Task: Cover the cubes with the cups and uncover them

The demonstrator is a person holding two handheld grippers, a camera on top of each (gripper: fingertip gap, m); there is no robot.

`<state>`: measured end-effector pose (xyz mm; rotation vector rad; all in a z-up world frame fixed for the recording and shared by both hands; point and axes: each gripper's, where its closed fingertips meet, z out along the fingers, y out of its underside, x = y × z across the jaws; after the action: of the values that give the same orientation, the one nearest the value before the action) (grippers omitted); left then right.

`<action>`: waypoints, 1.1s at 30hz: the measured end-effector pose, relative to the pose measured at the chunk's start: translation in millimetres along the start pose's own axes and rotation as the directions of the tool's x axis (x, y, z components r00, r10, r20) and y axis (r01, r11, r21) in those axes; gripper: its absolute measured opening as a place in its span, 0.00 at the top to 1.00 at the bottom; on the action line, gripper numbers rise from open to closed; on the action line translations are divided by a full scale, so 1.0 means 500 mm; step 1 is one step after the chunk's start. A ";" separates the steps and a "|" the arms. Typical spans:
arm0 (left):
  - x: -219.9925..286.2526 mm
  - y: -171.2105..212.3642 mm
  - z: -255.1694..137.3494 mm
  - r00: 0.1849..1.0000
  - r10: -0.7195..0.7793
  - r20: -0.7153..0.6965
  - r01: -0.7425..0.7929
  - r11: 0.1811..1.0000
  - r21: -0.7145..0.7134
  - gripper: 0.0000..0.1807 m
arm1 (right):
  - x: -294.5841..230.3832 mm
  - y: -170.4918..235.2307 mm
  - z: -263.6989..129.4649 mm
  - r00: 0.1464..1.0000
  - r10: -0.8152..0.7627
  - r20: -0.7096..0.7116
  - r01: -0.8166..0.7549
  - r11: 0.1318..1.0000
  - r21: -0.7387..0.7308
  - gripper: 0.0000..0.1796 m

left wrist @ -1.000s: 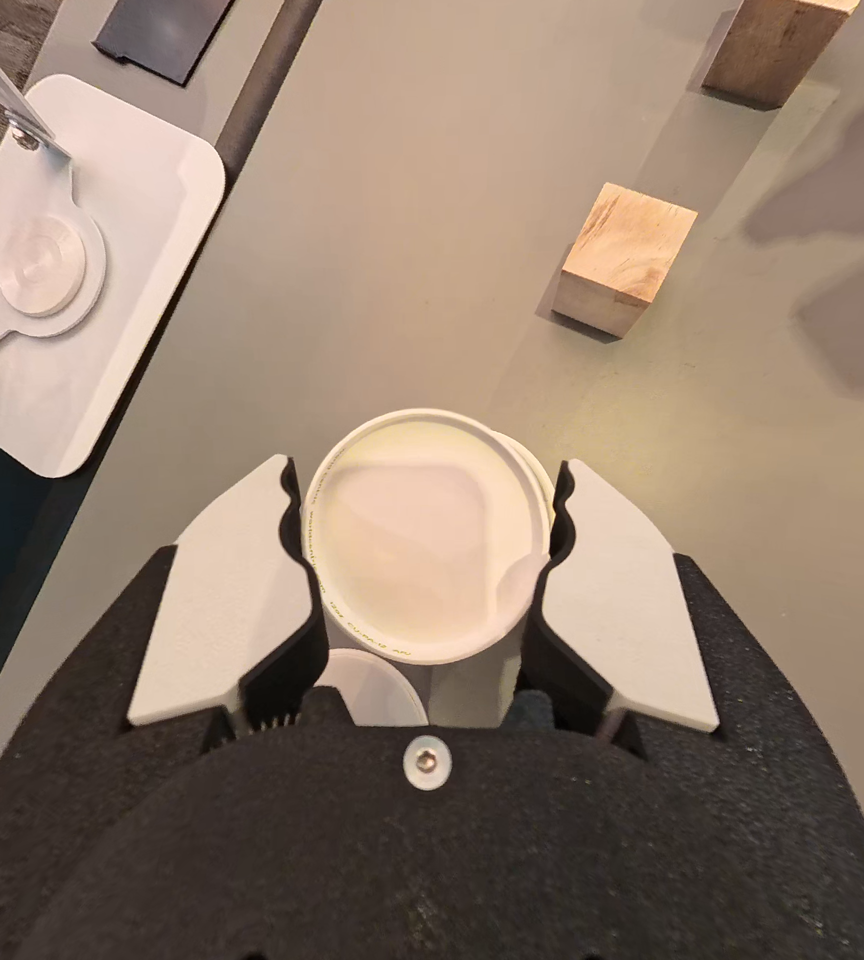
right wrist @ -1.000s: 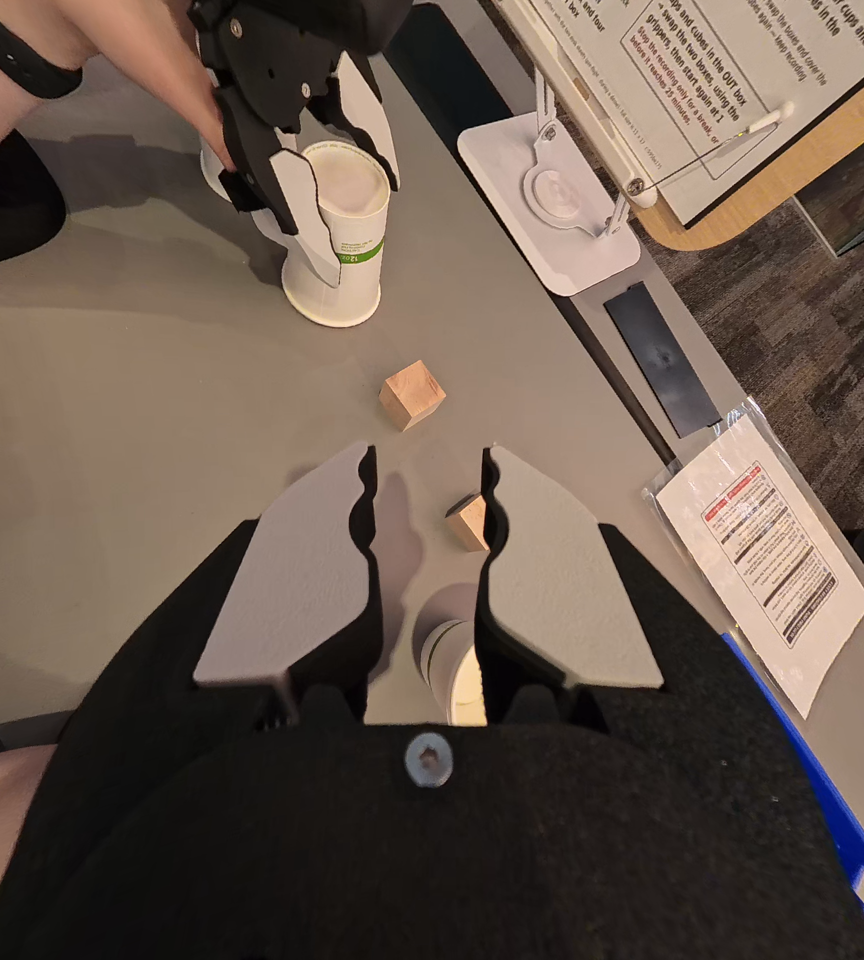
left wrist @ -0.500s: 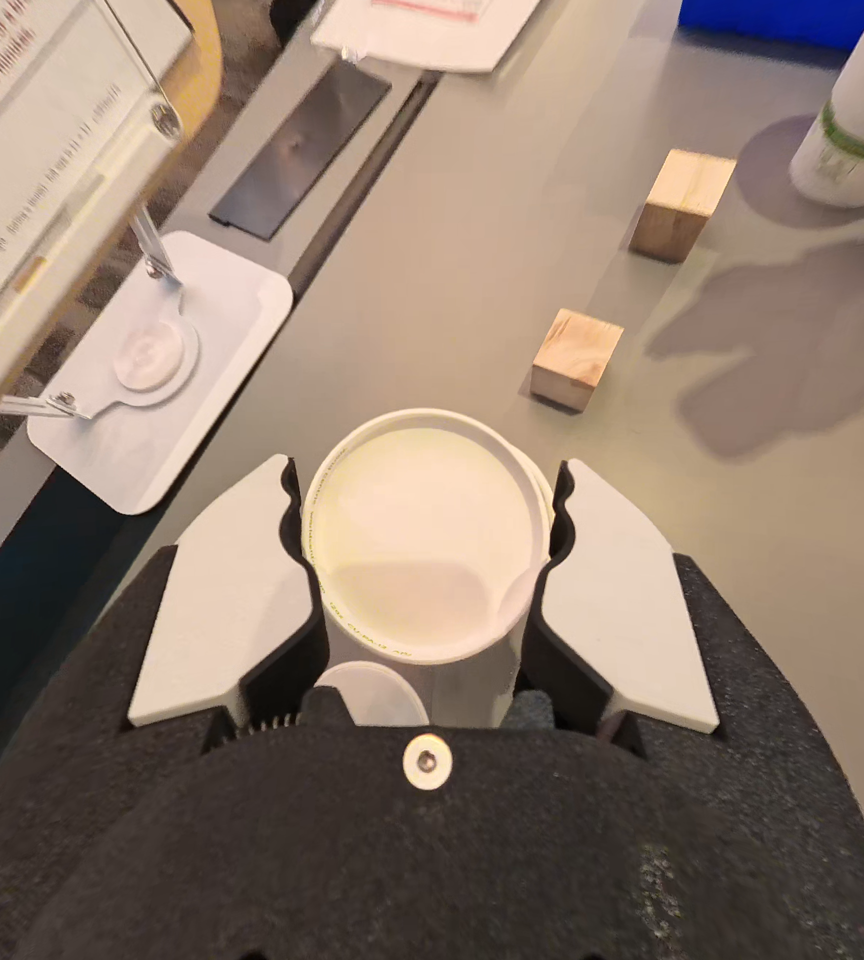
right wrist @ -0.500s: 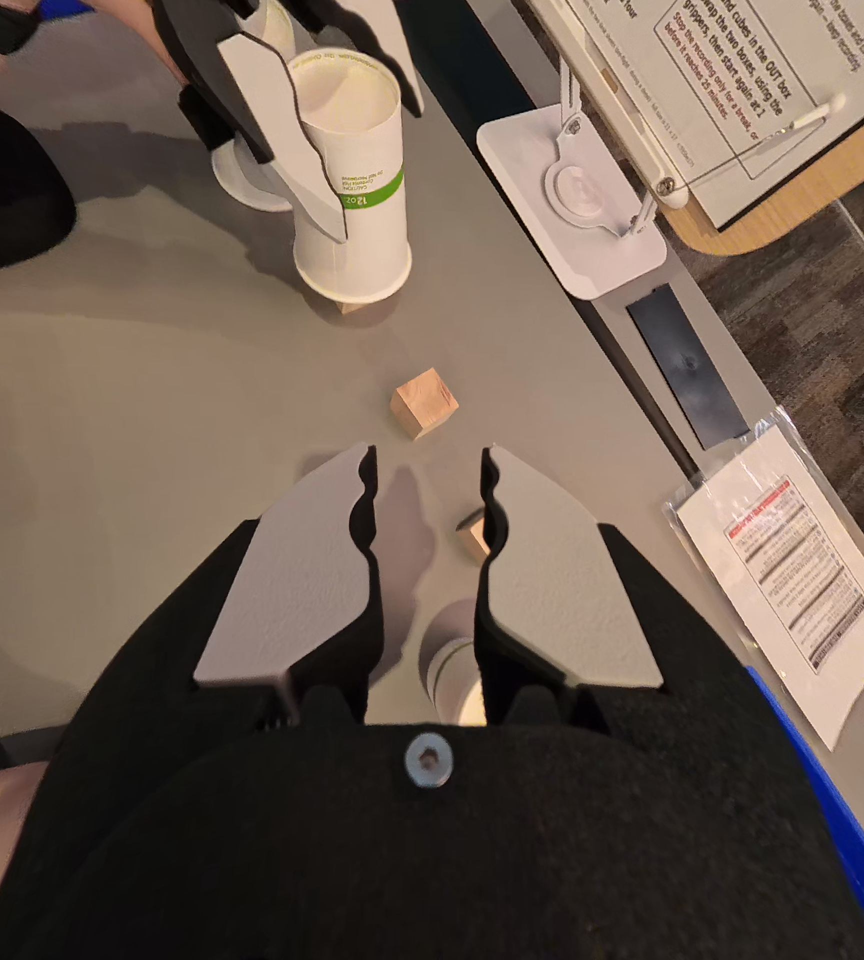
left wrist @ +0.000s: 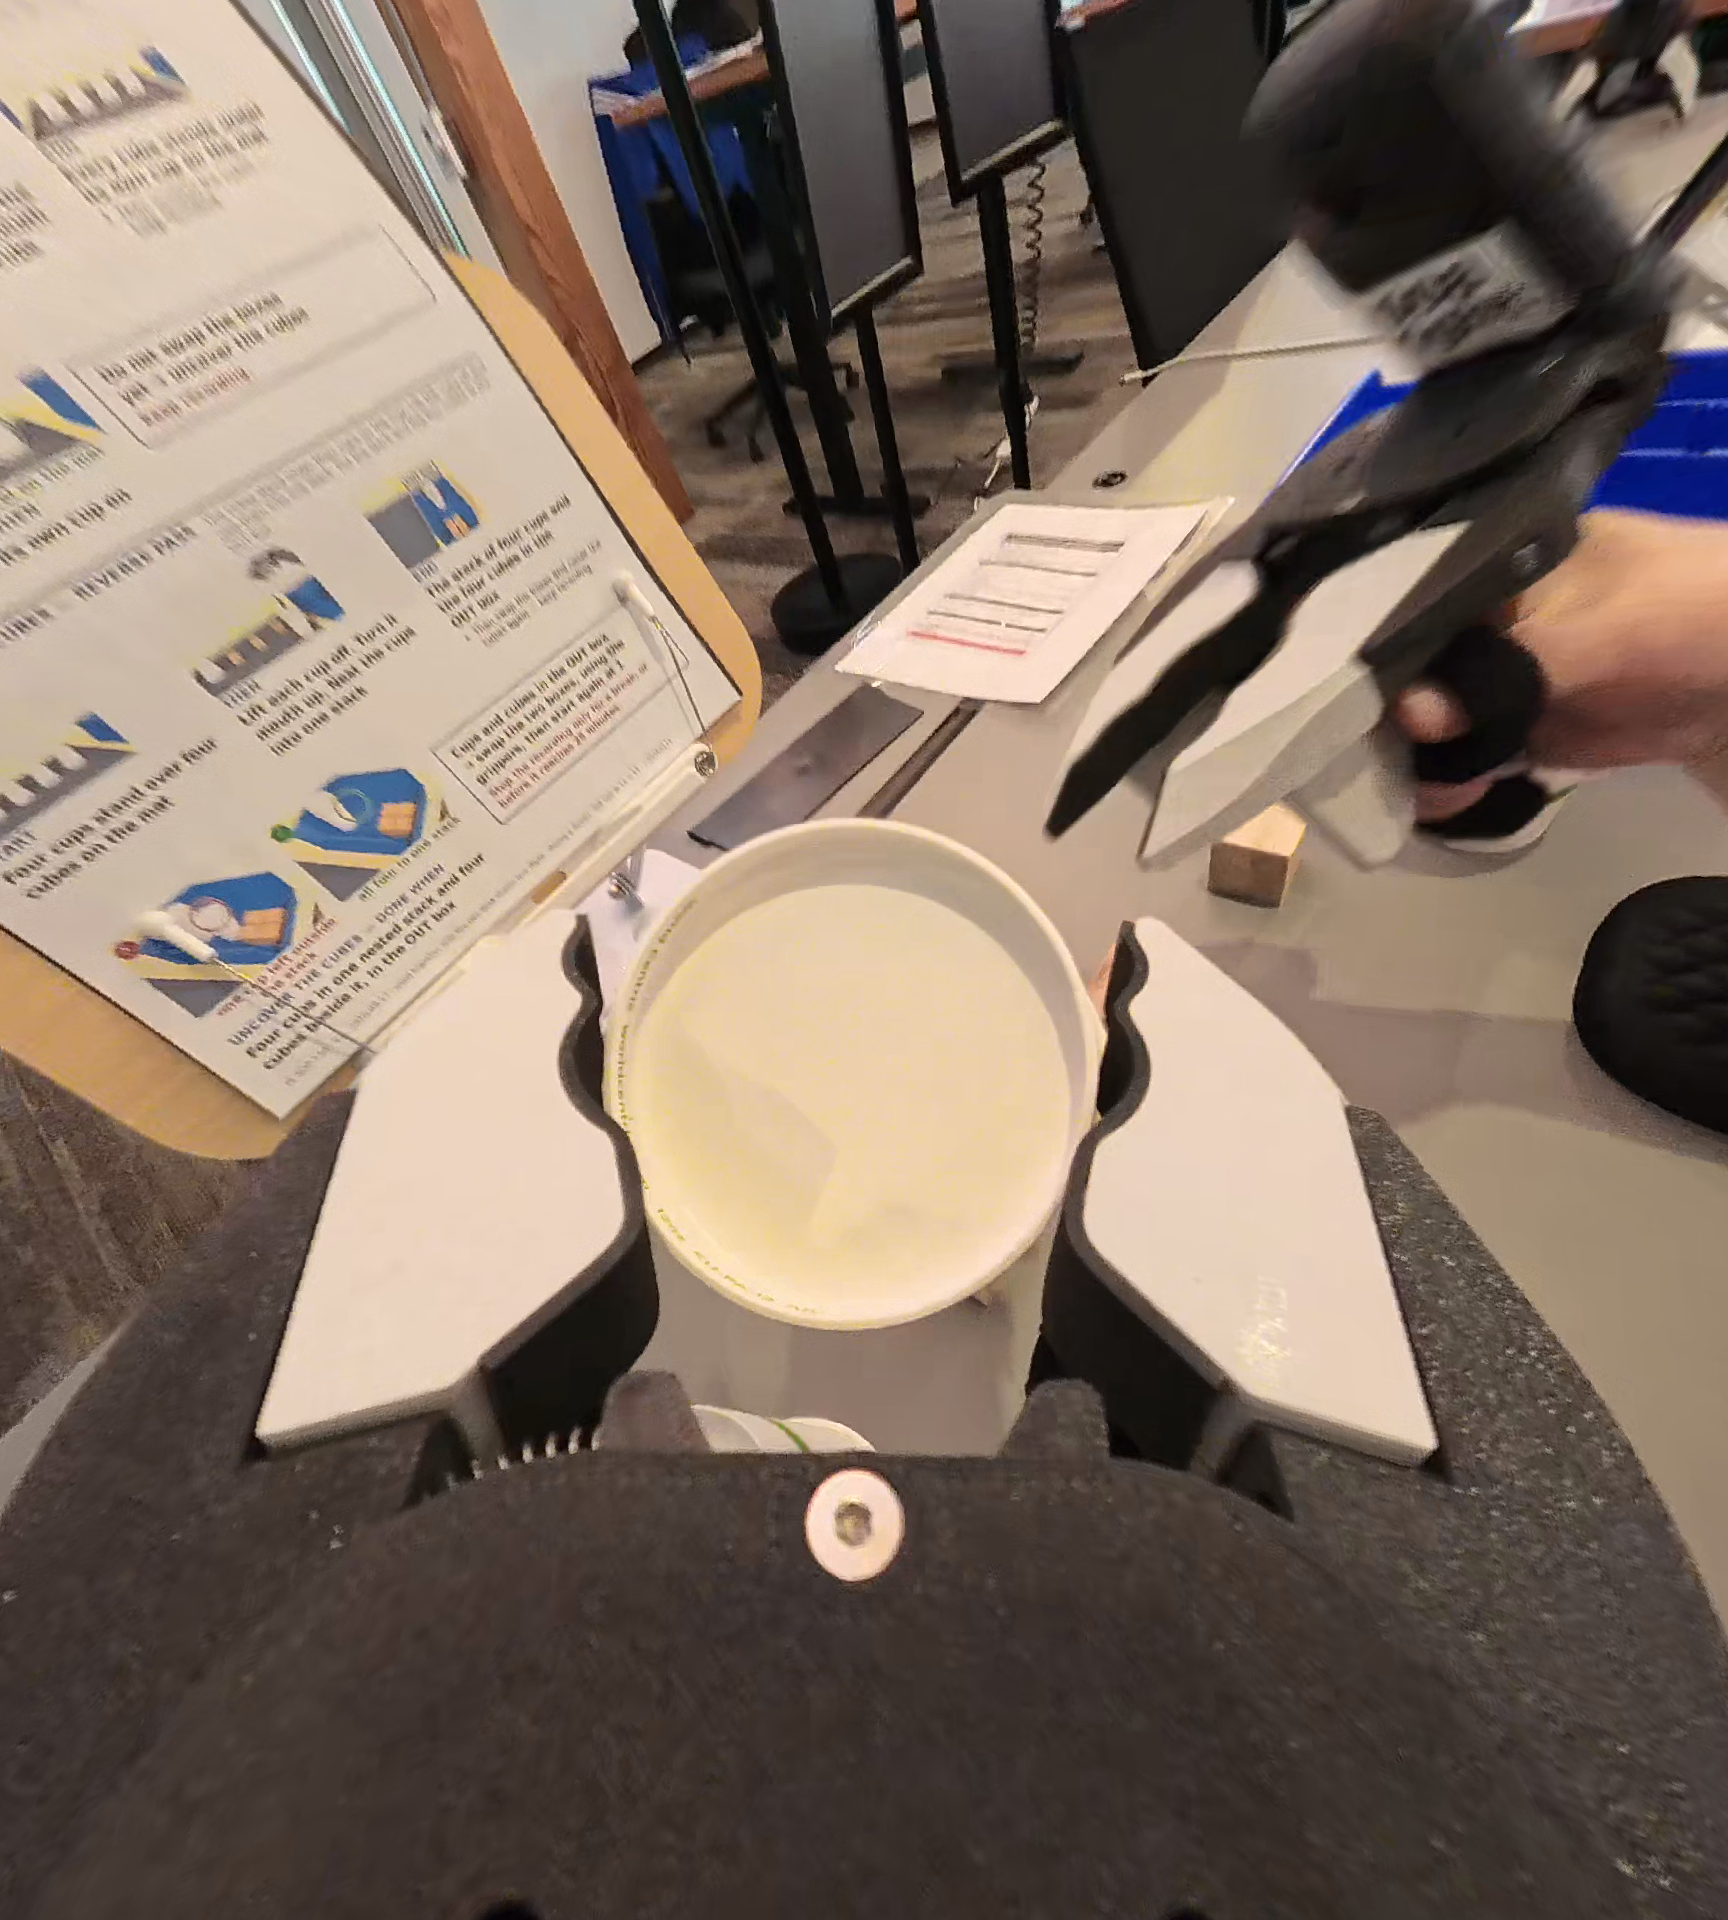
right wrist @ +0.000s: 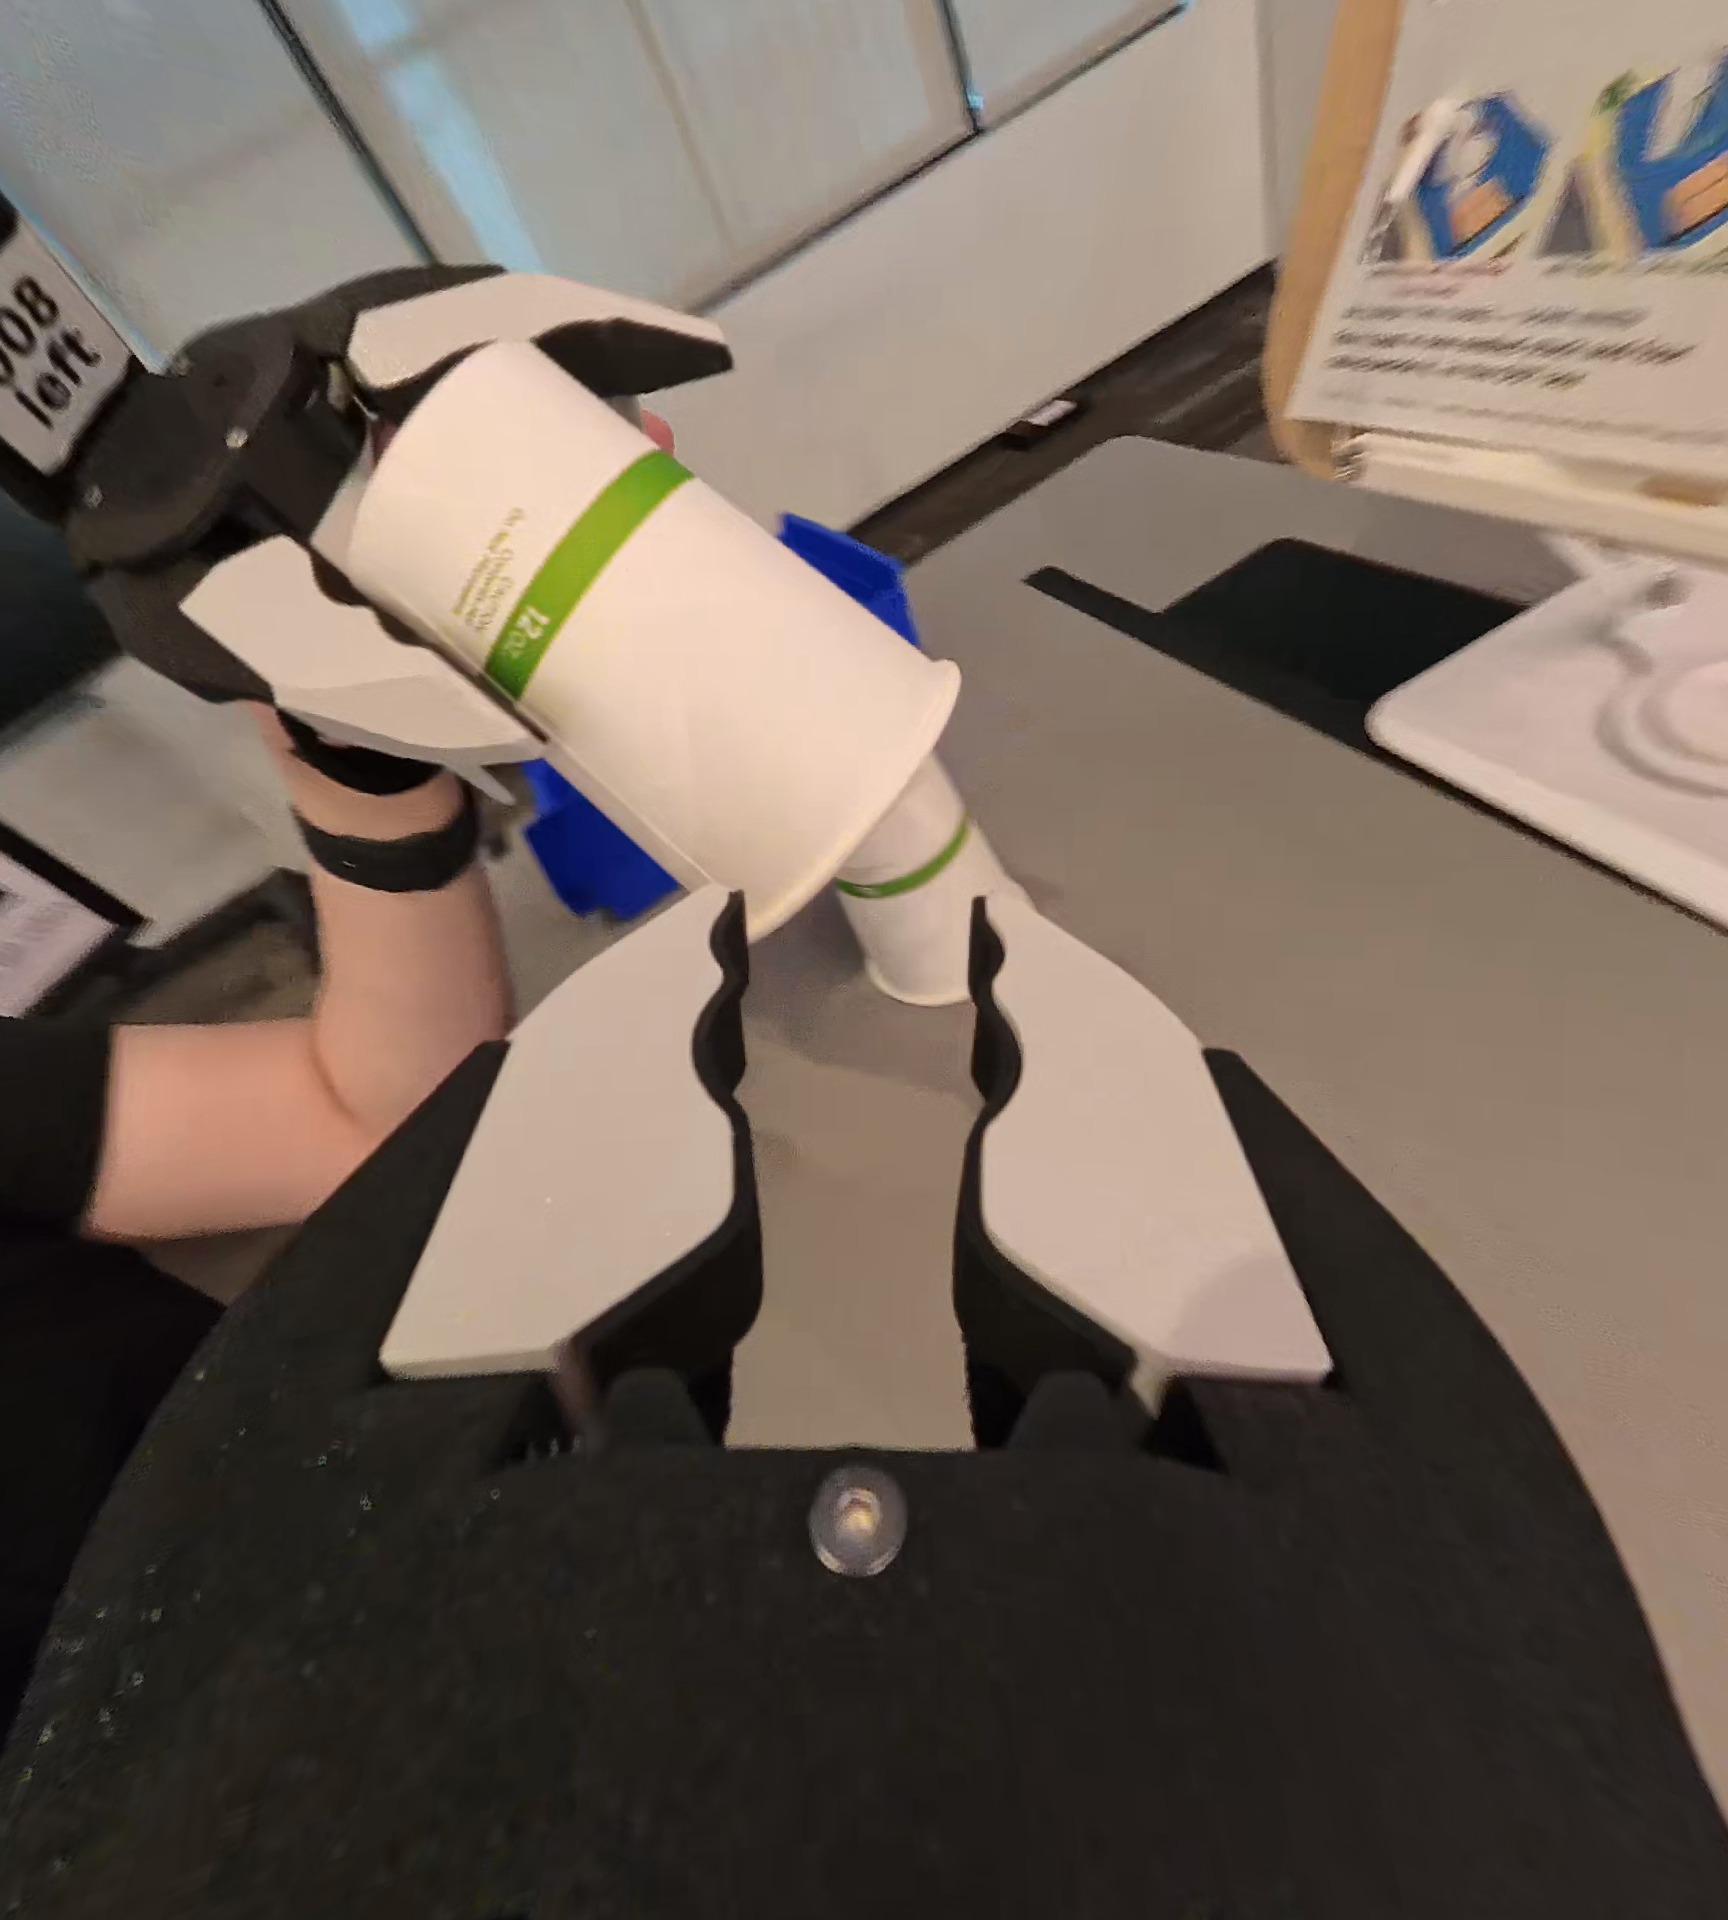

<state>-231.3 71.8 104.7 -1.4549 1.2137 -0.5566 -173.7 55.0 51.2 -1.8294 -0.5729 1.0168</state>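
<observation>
My left gripper [left wrist: 855,935] is shut on a white paper cup with a green band [left wrist: 849,1081], whose base faces the camera. In the right wrist view the left gripper [right wrist: 621,551] holds that cup [right wrist: 652,644] tilted in the air above the grey table [right wrist: 1255,935], mouth down toward a second cup [right wrist: 927,904] that stands upside down. My right gripper [right wrist: 852,925] is open and empty, just in front of both cups. It also shows in the left wrist view [left wrist: 1140,810], above a wooden cube [left wrist: 1255,857] on the table.
An instruction board [left wrist: 216,582] on a white stand base [right wrist: 1566,748] stands along the table's edge. A blue bin [right wrist: 600,852] sits behind the cups. A plastic-sleeved sheet [left wrist: 1026,603] and a black padded object [left wrist: 1722,1018] lie on the table.
My left gripper has lifted its cup off the table and tilted it over sideways. My right gripper has swung up and toward the cups, still open.
</observation>
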 end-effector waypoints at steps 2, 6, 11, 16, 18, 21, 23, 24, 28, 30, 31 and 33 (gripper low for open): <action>0.008 -0.013 -0.013 1.000 0.021 0.003 -0.021 1.000 0.017 0.49 | -0.013 0.004 0.022 0.991 0.085 0.106 -0.088 0.996 0.021 0.76; 0.020 -0.023 -0.021 0.997 0.068 0.024 -0.068 0.997 0.019 0.49 | -0.048 -0.002 0.044 0.927 0.211 0.310 -0.239 0.969 0.056 0.76; 0.032 -0.029 -0.020 0.996 0.083 0.017 -0.083 0.996 0.026 0.49 | -0.078 -0.005 0.055 0.836 0.275 0.476 -0.336 0.941 0.047 0.77; 0.043 -0.030 -0.024 0.996 0.087 -0.014 -0.086 0.996 0.032 0.49 | -0.114 -0.032 0.022 0.724 0.241 0.647 -0.375 0.924 0.075 0.90; 0.047 -0.026 -0.024 0.995 0.100 -0.026 -0.099 0.995 0.024 0.49 | -0.120 -0.042 0.004 0.712 0.207 0.671 -0.364 0.926 0.100 0.94; 0.057 -0.026 -0.020 0.993 0.112 -0.047 -0.111 0.993 0.032 0.49 | -0.126 -0.041 -0.011 0.744 0.163 0.648 -0.300 0.948 0.106 0.95; 0.063 -0.027 -0.019 0.990 0.124 -0.065 -0.121 0.992 0.044 0.49 | -0.131 -0.040 -0.020 0.760 0.133 0.637 -0.259 0.960 0.109 0.96; 0.065 -0.026 -0.018 0.988 0.134 -0.072 -0.131 0.990 0.048 0.49 | -0.132 -0.039 -0.022 0.771 0.123 0.625 -0.241 0.965 0.107 0.96; 0.072 -0.026 -0.017 0.977 0.200 -0.075 -0.195 0.978 0.072 0.49 | -0.135 -0.033 -0.027 0.816 0.080 0.572 -0.165 0.981 0.098 0.95; 0.074 -0.036 -0.020 0.966 0.254 -0.044 -0.248 0.963 0.104 0.49 | -0.144 -0.040 -0.035 0.816 0.062 0.575 -0.154 0.982 0.112 0.91; 0.075 -0.042 -0.022 0.959 0.283 -0.023 -0.278 0.953 0.121 0.49 | -0.148 -0.045 -0.040 0.815 0.054 0.577 -0.152 0.981 0.122 0.88; 0.080 -0.057 -0.028 0.942 0.336 0.016 -0.334 0.928 0.166 0.49 | -0.158 -0.054 -0.051 0.815 0.020 0.579 -0.130 0.980 0.150 0.87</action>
<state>-218.1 26.1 123.7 -1.0743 1.3575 -0.4210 -194.7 -3.6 112.2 -1.3717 -0.7373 1.6452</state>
